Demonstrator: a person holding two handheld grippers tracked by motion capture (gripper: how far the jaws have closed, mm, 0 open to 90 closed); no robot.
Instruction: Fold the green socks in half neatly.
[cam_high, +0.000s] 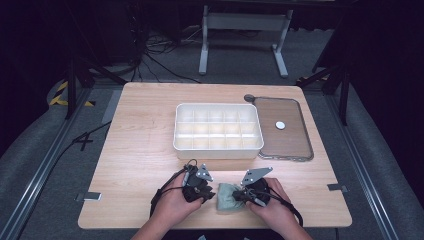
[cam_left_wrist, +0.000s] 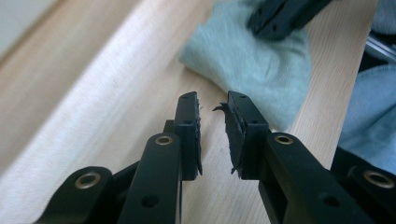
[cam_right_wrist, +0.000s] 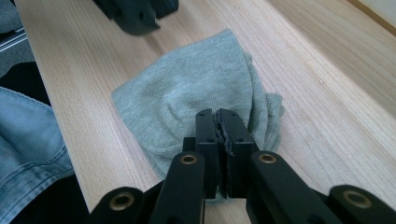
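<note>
A crumpled grey-green cloth (cam_high: 226, 199) lies near the table's front edge between my two grippers. In the right gripper view the right gripper (cam_right_wrist: 218, 114) has its jaws together, tips pressed into a fold of the cloth (cam_right_wrist: 196, 79). In the high view the right gripper (cam_high: 241, 196) sits at the cloth's right side. The left gripper (cam_left_wrist: 212, 105) hovers just short of the cloth (cam_left_wrist: 252, 60), its jaws a small gap apart with only bare wood between them. In the high view the left gripper (cam_high: 209, 194) is at the cloth's left edge.
A white box (cam_high: 217, 151) divided into several compartments stands mid-table. To its right lies a brownish flat lid (cam_high: 285, 147) with a small white disc (cam_high: 280, 125) on it. The table edge and the person's denim (cam_right_wrist: 23, 140) are close behind the grippers.
</note>
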